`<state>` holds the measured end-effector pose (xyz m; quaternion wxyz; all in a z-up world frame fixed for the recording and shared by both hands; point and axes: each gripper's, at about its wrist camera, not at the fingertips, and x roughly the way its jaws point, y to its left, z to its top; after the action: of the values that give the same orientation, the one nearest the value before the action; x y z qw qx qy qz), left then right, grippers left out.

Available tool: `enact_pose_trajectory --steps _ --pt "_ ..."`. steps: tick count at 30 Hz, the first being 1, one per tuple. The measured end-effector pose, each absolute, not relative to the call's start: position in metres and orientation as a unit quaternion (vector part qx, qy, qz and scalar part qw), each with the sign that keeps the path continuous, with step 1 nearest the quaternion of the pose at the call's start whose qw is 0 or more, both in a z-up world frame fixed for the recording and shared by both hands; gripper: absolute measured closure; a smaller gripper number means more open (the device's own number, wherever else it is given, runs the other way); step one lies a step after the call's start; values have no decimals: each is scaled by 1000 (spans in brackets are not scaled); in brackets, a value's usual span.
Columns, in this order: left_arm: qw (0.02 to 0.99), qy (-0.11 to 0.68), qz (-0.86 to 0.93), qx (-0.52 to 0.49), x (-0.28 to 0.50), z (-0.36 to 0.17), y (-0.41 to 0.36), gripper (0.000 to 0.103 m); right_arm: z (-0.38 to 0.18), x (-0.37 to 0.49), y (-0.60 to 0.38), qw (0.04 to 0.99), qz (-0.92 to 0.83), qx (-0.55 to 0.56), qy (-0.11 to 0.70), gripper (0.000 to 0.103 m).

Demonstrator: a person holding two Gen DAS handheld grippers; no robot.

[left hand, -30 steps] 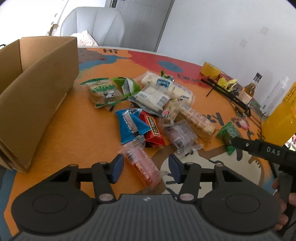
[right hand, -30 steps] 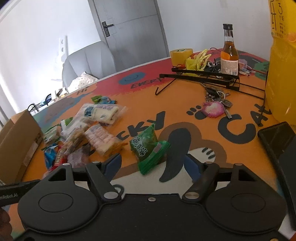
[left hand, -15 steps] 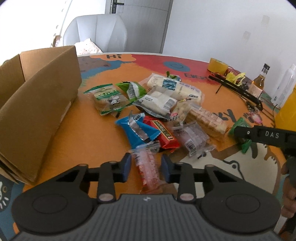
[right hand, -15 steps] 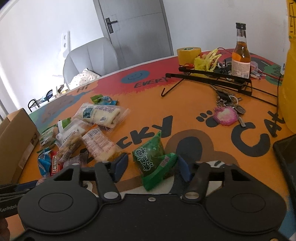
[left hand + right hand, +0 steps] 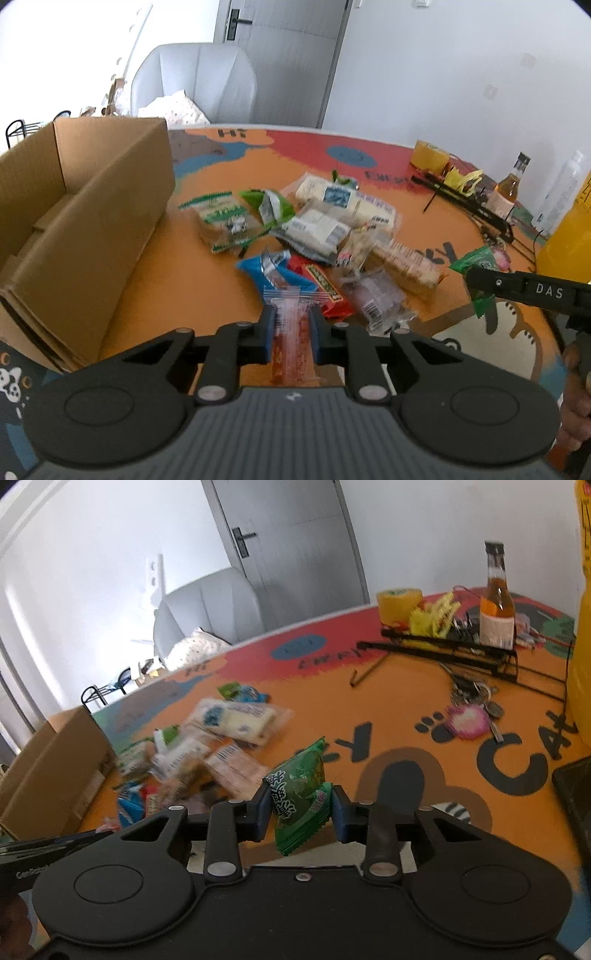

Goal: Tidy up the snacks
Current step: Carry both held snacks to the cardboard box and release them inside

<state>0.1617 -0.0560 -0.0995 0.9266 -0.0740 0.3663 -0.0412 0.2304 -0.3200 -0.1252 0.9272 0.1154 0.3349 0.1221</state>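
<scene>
Clear plastic over red filling: your left gripper [image 5: 291, 334] had just closed on that snack packet [image 5: 291, 338]. Your right gripper [image 5: 300, 814] had just closed on the green snack packet [image 5: 299, 797], cardboard box [image 5: 85, 236] far left.

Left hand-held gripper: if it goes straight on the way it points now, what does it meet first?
Probably the blue snack packet, which lies just beyond the clear packet with red filling that the left hand-held gripper is shut on. The red packet lies close beside it; depth is unclear.
</scene>
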Motion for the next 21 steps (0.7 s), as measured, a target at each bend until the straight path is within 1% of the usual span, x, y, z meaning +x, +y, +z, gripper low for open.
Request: enact_pose_trajectory --steps 13,21 --pt "941 328 -42 -77 144 -70 -41 86 -97 212 -288 931 167 107 307 72" --pt "950 300 -25 -84 134 -48 -18 86 -80 204 -261 928 205 102 293 72"
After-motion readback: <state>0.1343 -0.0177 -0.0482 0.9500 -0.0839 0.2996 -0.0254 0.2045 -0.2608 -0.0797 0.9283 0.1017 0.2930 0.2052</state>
